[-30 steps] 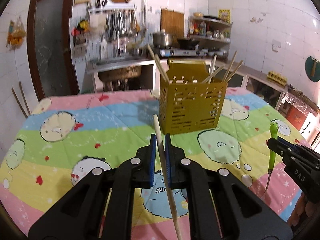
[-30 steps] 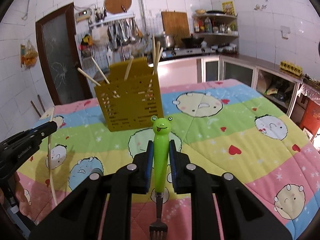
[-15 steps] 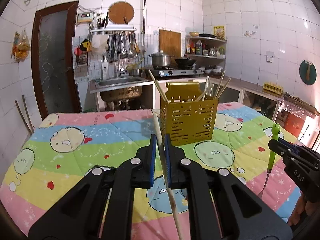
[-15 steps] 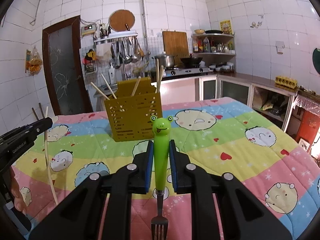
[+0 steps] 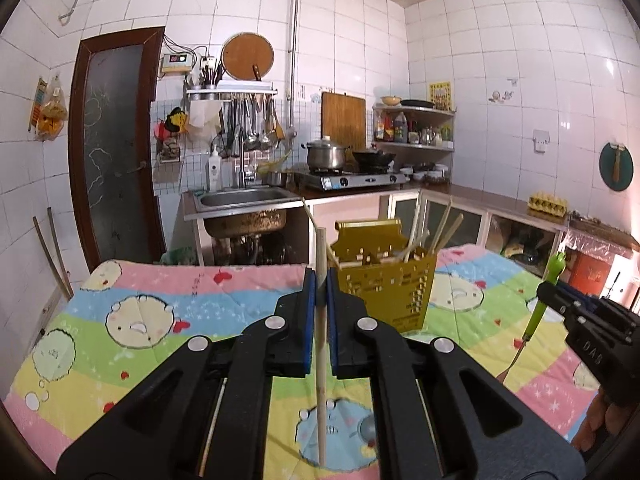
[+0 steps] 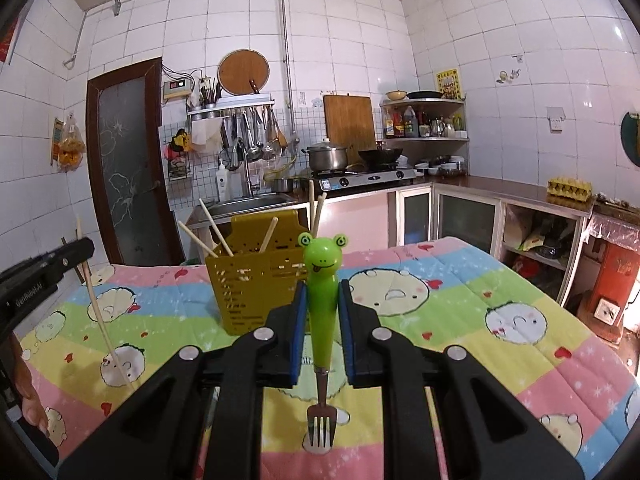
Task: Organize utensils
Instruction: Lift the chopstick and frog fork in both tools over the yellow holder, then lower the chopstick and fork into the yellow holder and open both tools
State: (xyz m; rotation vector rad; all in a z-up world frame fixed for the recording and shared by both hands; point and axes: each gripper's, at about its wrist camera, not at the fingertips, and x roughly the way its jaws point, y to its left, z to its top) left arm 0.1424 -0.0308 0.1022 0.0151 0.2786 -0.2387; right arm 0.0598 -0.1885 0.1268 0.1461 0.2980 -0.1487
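Note:
My left gripper (image 5: 320, 300) is shut on a wooden chopstick (image 5: 321, 360), held upright above the table; it also shows in the right wrist view (image 6: 100, 316). My right gripper (image 6: 322, 304) is shut on a fork with a green frog handle (image 6: 322, 280), tines down; it shows in the left wrist view (image 5: 540, 312) at far right. A yellow perforated utensil holder (image 5: 386, 284) stands on the table ahead of both grippers with several chopsticks in it; it also shows in the right wrist view (image 6: 256, 284). Both grippers are short of it and raised.
The table wears a striped cartoon-print cloth (image 5: 140, 320). Behind it are a steel sink (image 5: 244, 200), a stove with pots (image 5: 348, 176), counter cabinets (image 6: 480, 216) and a brown door (image 5: 112, 140).
Both grippers have risen and tilted up with their utensils still held. The holder now looks smaller and lower in both views, and more of the kitchen wall shows.

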